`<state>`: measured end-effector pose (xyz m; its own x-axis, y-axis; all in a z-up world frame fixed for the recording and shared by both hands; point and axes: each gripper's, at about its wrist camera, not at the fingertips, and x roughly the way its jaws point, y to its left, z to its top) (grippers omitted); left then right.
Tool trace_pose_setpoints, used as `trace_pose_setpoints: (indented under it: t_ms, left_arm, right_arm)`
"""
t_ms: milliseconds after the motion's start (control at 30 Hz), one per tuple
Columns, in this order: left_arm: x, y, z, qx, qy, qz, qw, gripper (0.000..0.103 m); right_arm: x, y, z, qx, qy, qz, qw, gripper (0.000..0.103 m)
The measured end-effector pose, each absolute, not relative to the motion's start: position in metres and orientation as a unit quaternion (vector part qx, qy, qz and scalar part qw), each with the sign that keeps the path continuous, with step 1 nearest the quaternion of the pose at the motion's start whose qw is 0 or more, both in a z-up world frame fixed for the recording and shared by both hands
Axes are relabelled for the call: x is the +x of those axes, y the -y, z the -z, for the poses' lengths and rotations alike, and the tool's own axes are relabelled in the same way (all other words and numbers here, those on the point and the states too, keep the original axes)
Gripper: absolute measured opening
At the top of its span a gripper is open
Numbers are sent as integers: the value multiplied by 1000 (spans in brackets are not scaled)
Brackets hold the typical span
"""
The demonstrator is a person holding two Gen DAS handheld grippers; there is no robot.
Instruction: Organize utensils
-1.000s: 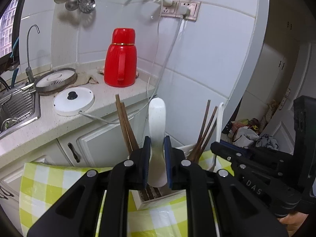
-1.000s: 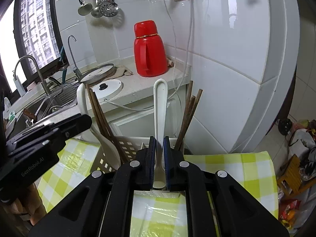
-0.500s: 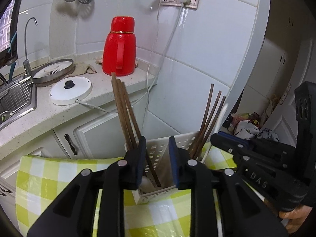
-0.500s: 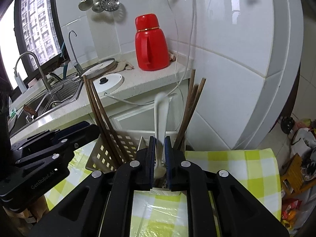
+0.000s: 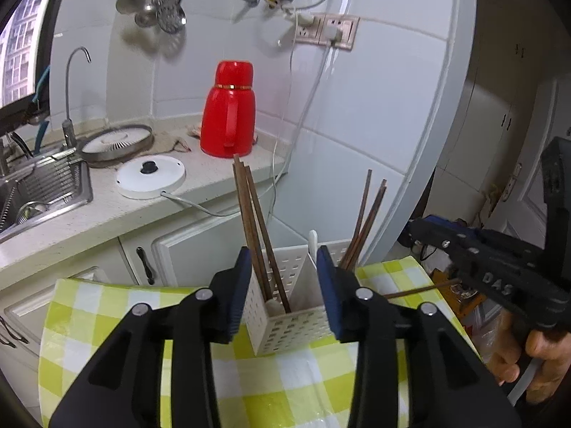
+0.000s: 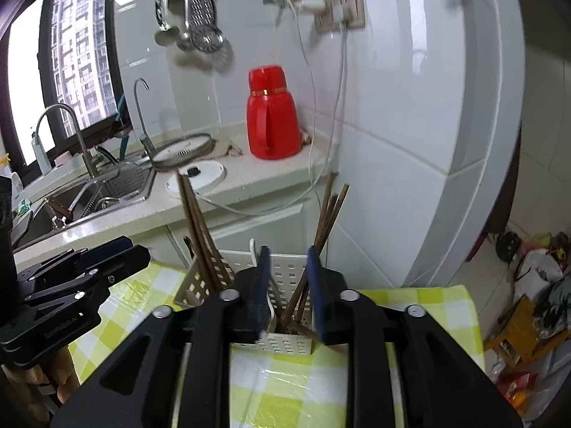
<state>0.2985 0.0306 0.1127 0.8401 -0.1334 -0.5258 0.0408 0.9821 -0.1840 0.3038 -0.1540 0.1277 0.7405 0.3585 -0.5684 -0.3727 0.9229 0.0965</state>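
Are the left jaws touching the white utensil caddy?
Apart. In the left wrist view the left gripper has its jaws opening with nothing pressed between them; the white utensil caddy sits beyond them on the checked tablecloth.

Left gripper (image 5: 283, 285) low in the frame, jaws opening with nothing pressed between them; beyond the gap stands a white perforated utensil holder (image 5: 296, 324) on green checked cloth (image 5: 89, 321), brown chopsticks (image 5: 253, 221) leaning inside; right gripper (image 5: 421, 228) at right edge
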Motion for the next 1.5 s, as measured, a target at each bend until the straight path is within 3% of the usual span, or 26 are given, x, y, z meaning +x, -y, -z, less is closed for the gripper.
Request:
trace_pose_setpoints:
  t_ms: [67, 133, 333, 667, 1500]
  left_arm:
    - [280, -34, -113, -86, -262, 40, 960, 52]
    - [264, -37, -110, -90, -249, 36, 964, 57]
    - [216, -37, -75, -96, -215, 6, 972, 72]
    - [207, -5, -25, -52, -204, 7, 978, 90]
    - [214, -2, -7, -57, -217, 22, 974, 96]
  right_arm:
    - [281, 162, -132, -3, -277, -197, 941, 44]
    - [258, 167, -129, 2, -254, -204, 945, 57]
    - [197, 179, -83, -4, -217, -201, 955, 74]
    - [222, 197, -13, 20, -224, -174, 959, 82]
    - [214, 207, -6, 13, -224, -169, 960, 84]
